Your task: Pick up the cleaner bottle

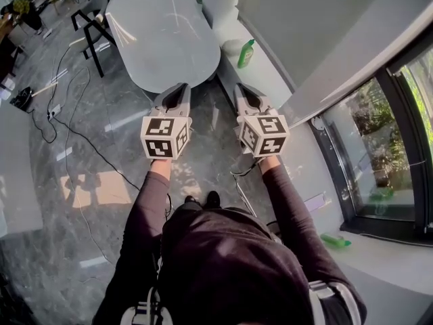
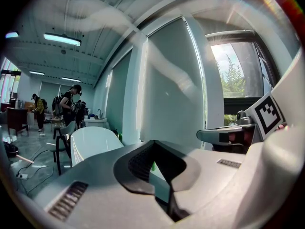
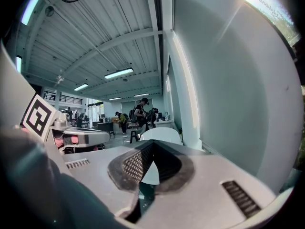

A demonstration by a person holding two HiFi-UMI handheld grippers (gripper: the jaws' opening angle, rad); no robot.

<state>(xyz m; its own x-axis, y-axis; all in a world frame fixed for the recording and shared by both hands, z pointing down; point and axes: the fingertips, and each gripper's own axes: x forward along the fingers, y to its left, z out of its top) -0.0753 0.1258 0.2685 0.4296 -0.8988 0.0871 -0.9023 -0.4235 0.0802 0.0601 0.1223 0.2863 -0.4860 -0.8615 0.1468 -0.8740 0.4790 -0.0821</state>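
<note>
The floor (image 1: 101,120) at the left of the head view is dark grey veined stone, polished to a glossy, reflective finish. The oval table (image 1: 162,32) at upper centre has a smooth white top with a soft sheen, and the cleaner bottle (image 1: 245,53) is green translucent plastic. The left gripper (image 1: 181,87) and right gripper (image 1: 241,88) have matt grey plastic shells with dark, finely textured pads (image 3: 136,163); the sleeves (image 1: 145,208) are dark matt cloth.

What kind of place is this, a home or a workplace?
Likely an open-plan office or lab: a white oval table with chairs, cables trailing over the polished floor, ceiling strip lights, and people standing in the background.
</note>
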